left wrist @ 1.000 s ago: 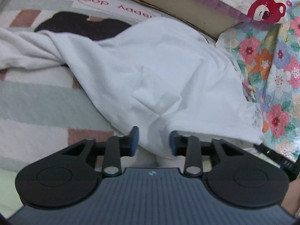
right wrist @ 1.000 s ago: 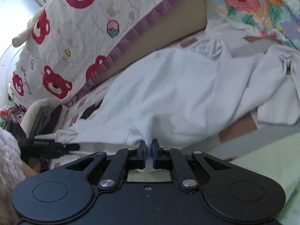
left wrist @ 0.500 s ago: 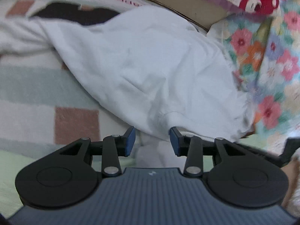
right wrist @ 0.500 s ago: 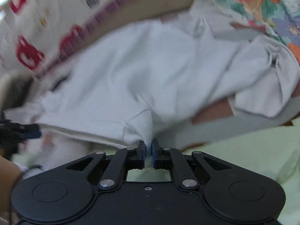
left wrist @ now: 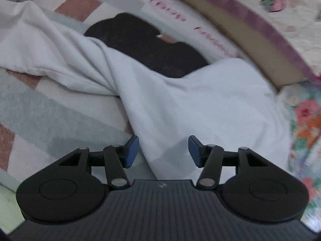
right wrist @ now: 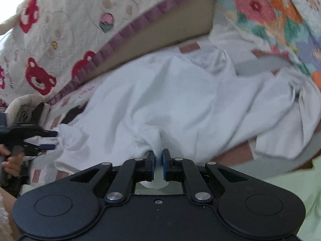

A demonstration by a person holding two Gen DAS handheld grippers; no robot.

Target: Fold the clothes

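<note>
A white garment lies crumpled across a checked blanket. My left gripper hovers over the near edge of the garment with its jaws opening. Cloth lies between the blue pads, but they do not press on it. In the right wrist view the same garment spreads out ahead. My right gripper is shut on a bunched fold of its hem. The left gripper shows at the far left there, fingers apart, with a knot of white cloth at its tips.
A bear-print quilt rises behind the garment and a floral quilt lies to the right. The blanket carries a black dog figure. A pale green sheet covers the near side. A person's hand holds the left gripper.
The left gripper's jaws have spread wider and let the cloth go slack, and it has swung across and rolled. The right gripper stays shut on the hem.
</note>
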